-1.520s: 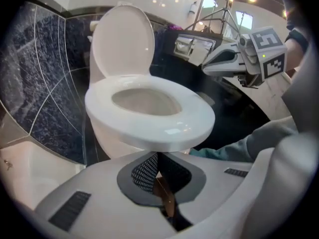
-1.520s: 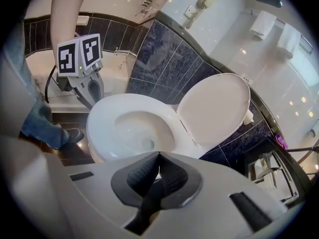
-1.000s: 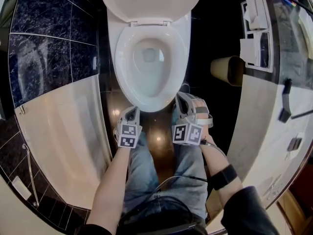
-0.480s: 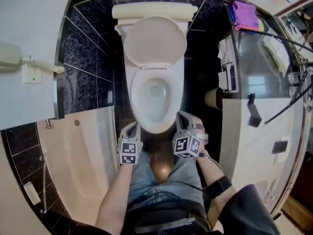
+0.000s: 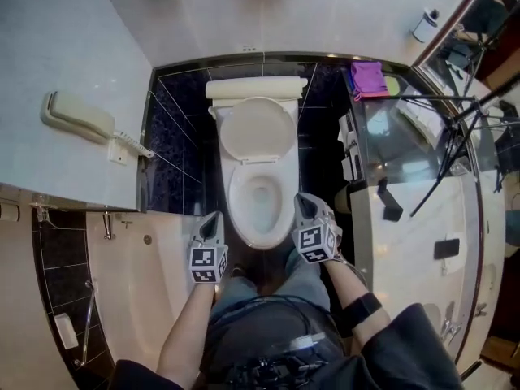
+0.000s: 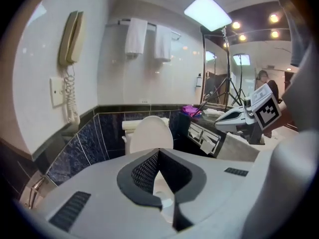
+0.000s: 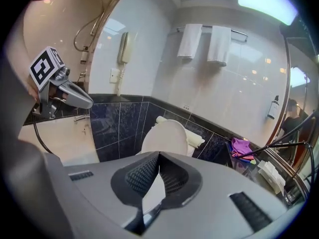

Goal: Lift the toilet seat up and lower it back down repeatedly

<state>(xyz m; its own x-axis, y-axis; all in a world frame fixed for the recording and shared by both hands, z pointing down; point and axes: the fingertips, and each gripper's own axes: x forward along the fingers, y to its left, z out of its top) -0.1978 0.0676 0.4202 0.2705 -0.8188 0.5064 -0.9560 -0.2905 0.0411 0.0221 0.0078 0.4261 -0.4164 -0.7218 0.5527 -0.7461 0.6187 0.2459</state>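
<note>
The left gripper (image 6: 158, 152) has its jaws closed tip to tip with nothing between them. The right gripper (image 7: 159, 154) is the same, its dark pads meeting in a narrow point and holding nothing. The pads are black with a fine mesh texture and sit in smooth grey housings.

In the head view both grippers hang in the lower middle of the frame, on either side of the front of the toilet bowl and clear of it. The toilet seat (image 5: 236, 205) is a glossy white ring lying flat on the bowl in the centre of the frame. The oval toilet lid (image 5: 258, 130) stands raised behind it.

Only the gripper views show two white towels (image 6: 135, 35) on a rail high on the wall. The left gripper view also has a person at a tripod (image 6: 228, 83) at its right edge. Only the head view shows the cream bathtub (image 5: 122, 266) at lower left and the person's jeans and forearms.

A cream wall phone (image 5: 77, 116) with a coiled cord hangs at upper left. Dark marbled tiles (image 5: 175, 161) run round the toilet, and a pale roll (image 5: 256, 88) lies across the cistern. A purple cloth (image 5: 368, 78) rests on the glossy counter at upper right. Nothing stands between the grippers and the seat.
</note>
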